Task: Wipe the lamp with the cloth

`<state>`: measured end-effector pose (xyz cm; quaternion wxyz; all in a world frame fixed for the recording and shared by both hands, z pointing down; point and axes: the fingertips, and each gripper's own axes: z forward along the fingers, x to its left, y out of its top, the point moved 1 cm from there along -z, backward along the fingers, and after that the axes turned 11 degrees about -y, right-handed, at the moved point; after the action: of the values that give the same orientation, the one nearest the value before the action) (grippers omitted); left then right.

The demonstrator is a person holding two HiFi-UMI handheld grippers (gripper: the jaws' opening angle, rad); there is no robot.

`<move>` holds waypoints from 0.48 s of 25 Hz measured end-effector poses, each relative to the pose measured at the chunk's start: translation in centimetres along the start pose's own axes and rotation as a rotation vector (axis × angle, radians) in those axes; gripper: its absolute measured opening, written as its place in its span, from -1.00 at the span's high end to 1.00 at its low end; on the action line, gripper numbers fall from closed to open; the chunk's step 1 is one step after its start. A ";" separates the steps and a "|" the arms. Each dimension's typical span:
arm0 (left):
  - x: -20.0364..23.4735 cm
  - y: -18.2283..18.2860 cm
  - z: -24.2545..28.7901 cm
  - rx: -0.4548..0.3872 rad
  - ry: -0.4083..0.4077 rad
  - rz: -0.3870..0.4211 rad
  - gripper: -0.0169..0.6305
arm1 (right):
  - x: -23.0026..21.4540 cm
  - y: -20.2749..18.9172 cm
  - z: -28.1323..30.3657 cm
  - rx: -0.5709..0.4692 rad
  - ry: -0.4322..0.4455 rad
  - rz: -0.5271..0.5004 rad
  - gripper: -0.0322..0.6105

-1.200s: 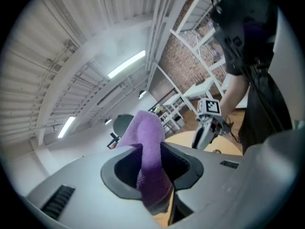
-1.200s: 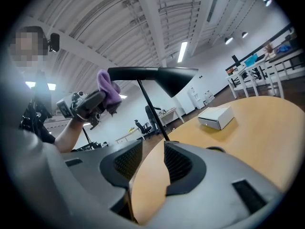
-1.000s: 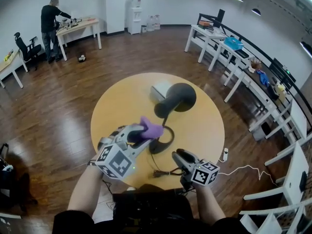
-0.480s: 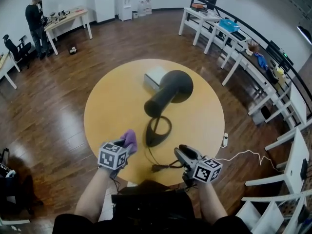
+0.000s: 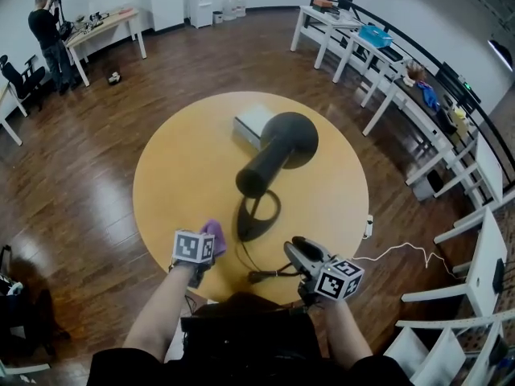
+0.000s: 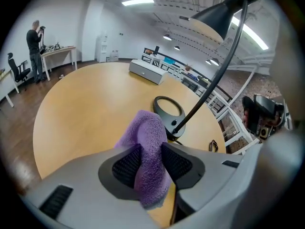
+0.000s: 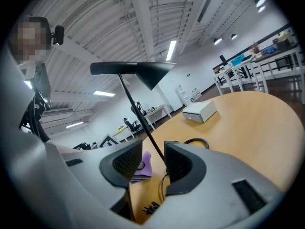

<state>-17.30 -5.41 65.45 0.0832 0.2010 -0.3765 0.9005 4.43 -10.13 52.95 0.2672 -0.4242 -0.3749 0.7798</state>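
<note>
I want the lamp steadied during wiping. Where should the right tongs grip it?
Probably the thin stem just above the ring base, coming level from the near side: it fits the right tongs; the shade looks too wide.

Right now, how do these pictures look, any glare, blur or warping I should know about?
Head view: fisheye bends the room's edges; lights glare off the wood floor at left. Left gripper view: dark rounded corners, cloth sharp. Right gripper view: lamp is a dark silhouette against the bright ceiling, mosaic patch top left.
</note>
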 end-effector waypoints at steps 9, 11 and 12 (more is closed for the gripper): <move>0.4 1.2 -0.3 -0.075 -0.019 -0.061 0.19 | -0.8 -0.2 0.7 0.016 0.002 0.005 0.44; 0.9 2.0 -1.8 -0.155 -0.027 -0.085 0.19 | -0.5 -0.4 1.2 0.025 0.011 -0.005 0.44; 1.1 2.4 -2.6 -0.205 -0.035 -0.101 0.19 | -0.4 -0.4 1.4 0.029 0.014 -0.013 0.44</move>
<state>-19.80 -5.24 62.73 0.1422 0.2259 -0.4574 0.8482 3.44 -10.70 53.94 0.2810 -0.4233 -0.3646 0.7803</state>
